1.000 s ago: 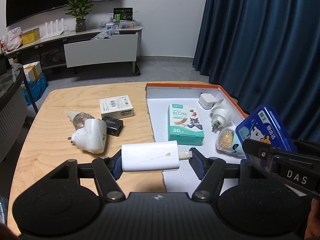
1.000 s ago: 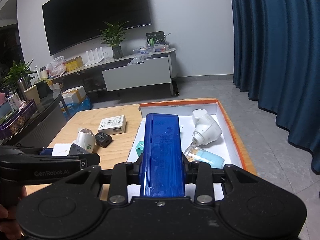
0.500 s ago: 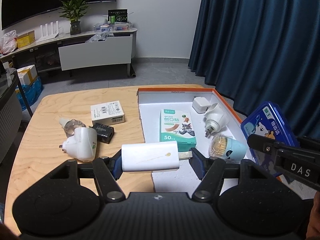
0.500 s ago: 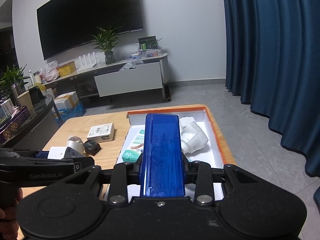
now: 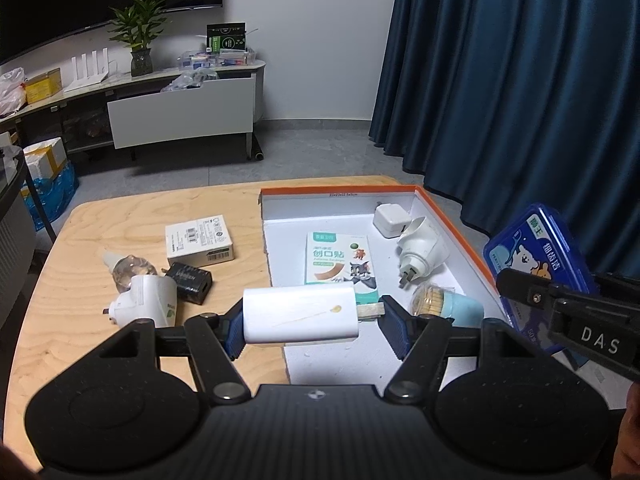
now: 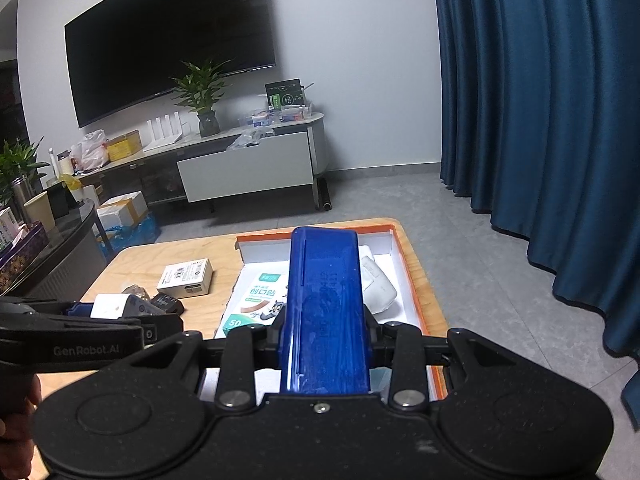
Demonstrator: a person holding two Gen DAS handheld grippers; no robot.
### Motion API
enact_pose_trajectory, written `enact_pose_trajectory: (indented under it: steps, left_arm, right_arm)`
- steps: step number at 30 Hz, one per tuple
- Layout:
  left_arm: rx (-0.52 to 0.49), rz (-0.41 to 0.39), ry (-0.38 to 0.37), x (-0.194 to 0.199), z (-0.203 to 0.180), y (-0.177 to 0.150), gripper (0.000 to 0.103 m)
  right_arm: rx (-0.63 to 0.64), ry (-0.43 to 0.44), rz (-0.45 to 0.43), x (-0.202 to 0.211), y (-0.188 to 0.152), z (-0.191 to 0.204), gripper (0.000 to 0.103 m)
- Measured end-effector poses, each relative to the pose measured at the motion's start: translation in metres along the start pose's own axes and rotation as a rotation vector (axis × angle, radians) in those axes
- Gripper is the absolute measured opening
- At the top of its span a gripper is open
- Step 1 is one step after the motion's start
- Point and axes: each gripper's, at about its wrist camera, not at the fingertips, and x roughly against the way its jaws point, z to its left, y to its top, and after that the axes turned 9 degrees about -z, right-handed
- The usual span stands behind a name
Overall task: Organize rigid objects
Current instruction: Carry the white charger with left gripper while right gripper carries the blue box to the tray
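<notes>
My left gripper [image 5: 312, 322] is shut on a white charger [image 5: 300, 314], held sideways above the left edge of the orange-rimmed white tray [image 5: 452, 220]. My right gripper [image 6: 325, 334] is shut on a blue plastic case [image 6: 325, 312], held above the tray's near right side; the case also shows in the left wrist view [image 5: 536, 256]. In the tray lie a green plaster box [image 5: 340, 258], a small white adapter [image 5: 390, 220], a white plug-in device [image 5: 420, 248] and a light blue toothpick holder [image 5: 448, 306].
On the wooden table [image 5: 80, 320] left of the tray lie a white box [image 5: 199, 240], a black adapter [image 5: 190, 282] and a white plug-in with a clear bottle [image 5: 144, 300]. A TV cabinet [image 5: 180, 116] stands behind; blue curtains [image 5: 520, 80] hang at the right.
Both grippers have risen and drawn back from the table with their objects still held. The table and tray look smaller and farther away.
</notes>
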Motion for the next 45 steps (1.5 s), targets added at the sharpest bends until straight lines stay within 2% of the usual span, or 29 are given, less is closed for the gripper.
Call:
enact_pose_trajectory:
  steps: [30, 45]
  left_arm:
    - [-0.013, 0.013, -0.006, -0.024, -0.010, 0.011, 0.067]
    - [-0.014, 0.020, -0.012, -0.040, -0.012, 0.015, 0.067]
  right_arm:
    - [0.019, 0.006, -0.008, -0.016, 0.011, -0.007, 0.040]
    - [0.030, -0.002, 0.012, -0.044, 0.015, -0.010, 0.040]
